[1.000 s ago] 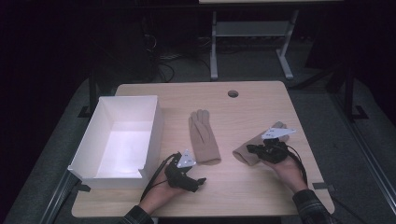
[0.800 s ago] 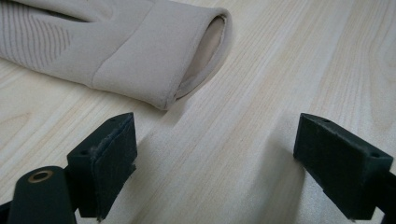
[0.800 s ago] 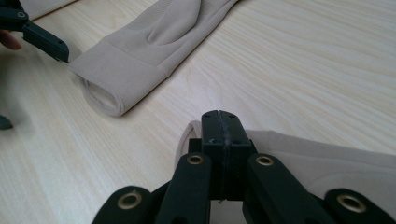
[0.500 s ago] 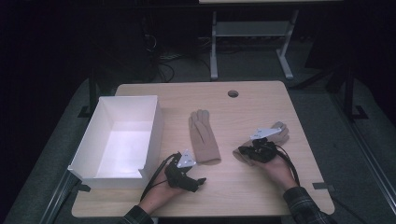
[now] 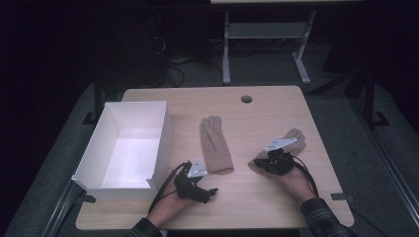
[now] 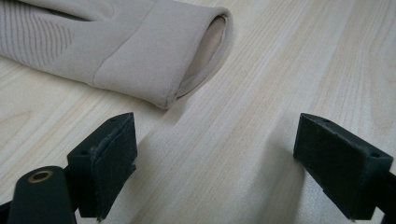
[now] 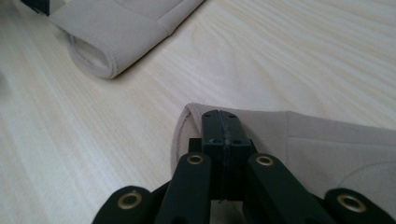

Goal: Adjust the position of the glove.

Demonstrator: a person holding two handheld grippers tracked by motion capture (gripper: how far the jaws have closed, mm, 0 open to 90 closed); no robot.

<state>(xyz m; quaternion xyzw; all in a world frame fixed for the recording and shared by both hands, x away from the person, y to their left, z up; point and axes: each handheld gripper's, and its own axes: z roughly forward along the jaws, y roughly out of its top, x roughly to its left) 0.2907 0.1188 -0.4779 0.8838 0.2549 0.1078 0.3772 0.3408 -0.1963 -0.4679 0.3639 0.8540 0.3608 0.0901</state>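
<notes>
Two beige gloves lie on the wooden table (image 5: 257, 207). The middle glove (image 5: 215, 145) lies with its fingers pointing away and its cuff (image 6: 196, 51) toward me. My left gripper (image 5: 210, 195) rests on the table just short of that cuff, and in the left gripper view its jaws (image 6: 224, 154) stand open over bare wood. The right glove (image 5: 295, 137) lies at an angle. My right gripper (image 5: 258, 163) is shut, its tips (image 7: 219, 116) lying on that glove's cuff (image 7: 327, 144). Whether fabric is pinched between the pads I cannot tell.
A white open box (image 5: 163, 128) stands at the table's left side, close to my left hand. A round cable hole (image 5: 246, 99) sits near the far edge. Beyond the table are the floor, some cables and a metal stand (image 5: 226, 49).
My right gripper has slid a little to the left along the right glove, toward its cuff. The left gripper and both gloves lie where they did.
</notes>
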